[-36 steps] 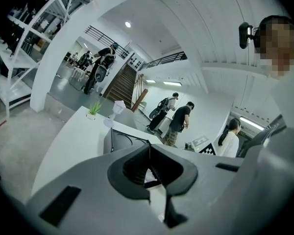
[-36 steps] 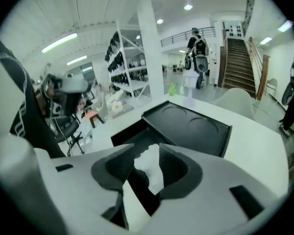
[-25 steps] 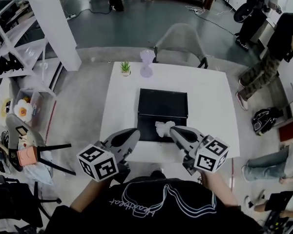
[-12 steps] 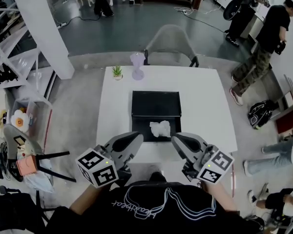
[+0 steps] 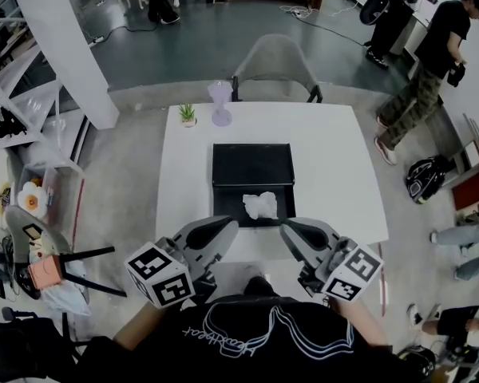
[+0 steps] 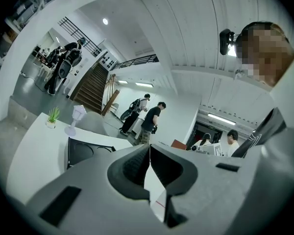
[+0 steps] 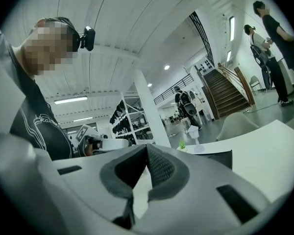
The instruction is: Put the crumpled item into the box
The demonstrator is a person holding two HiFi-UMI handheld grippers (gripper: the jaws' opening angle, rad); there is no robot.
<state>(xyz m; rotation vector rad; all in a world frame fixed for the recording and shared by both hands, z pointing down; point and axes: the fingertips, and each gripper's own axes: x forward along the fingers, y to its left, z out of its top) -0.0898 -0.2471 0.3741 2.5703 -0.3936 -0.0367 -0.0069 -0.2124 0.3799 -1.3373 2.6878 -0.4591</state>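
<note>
The white crumpled item [image 5: 261, 204] is lying inside the outline of the black box [image 5: 252, 164], in its near section and just beside the near rim, so the task is judged to be at or close to completion. The box is sitting in the middle of the white counter [image 5: 335, 174]. The left gripper [image 5: 227, 224] and the right gripper [image 5: 288, 227] are hovering over the near edge of the counter, side by side, both apart from the item and the box. Each gripper view is showing its jaws clenched tip to tip with nothing between them. The main risk is coming from the item's position: it is resting close to the near rim, and a light, crumpled piece may be springing open or tipping over that rim and out onto the counter. A forward sweep of either gripper could be nudging it out or shifting the box. Any correction is requiring the jaws to be parted first, since clenched jaws would only be pushing the item. A small vase [image 5: 220, 102] and a potted plant [image 5: 188, 115] are standing at the far edge, well apart from the work area.
</note>
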